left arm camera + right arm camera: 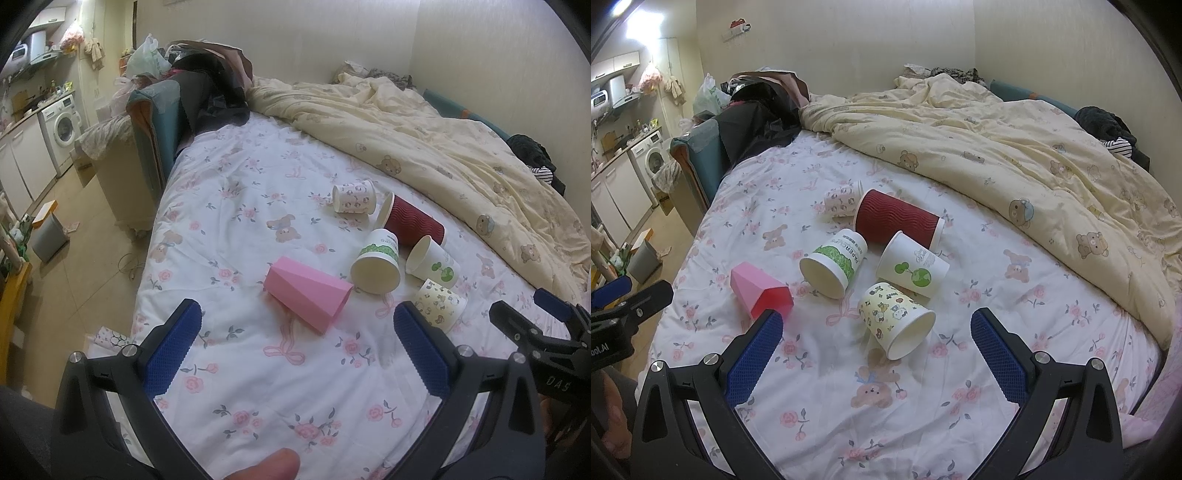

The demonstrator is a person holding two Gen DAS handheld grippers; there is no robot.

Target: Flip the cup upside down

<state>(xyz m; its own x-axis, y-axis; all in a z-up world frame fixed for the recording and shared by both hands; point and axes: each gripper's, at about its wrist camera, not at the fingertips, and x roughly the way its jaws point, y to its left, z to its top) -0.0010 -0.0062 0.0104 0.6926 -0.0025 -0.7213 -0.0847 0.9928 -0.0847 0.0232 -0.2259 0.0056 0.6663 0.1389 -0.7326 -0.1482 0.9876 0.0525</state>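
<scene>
Several cups lie on their sides on the floral bedsheet (236, 229). A pink faceted cup (308, 295) (759, 291) lies nearest my left gripper (295, 321), which is open and empty just short of it. A yellow cartoon cup (895, 321) (439, 304) lies just ahead of my open, empty right gripper (877, 326). Behind are a white cup with a green band (833, 262) (376, 264), a white cup with a green globe (912, 264) (432, 264), a dark red ripple cup (897, 218) (412, 221) and a pink patterned cup (840, 201) (354, 197).
A cream bear-print duvet (1015, 147) is bunched along the back and right of the bed. Dark clothes and bags (207, 85) are piled at the head end. The bed's left edge drops to a tiled floor with a grey bin (48, 236).
</scene>
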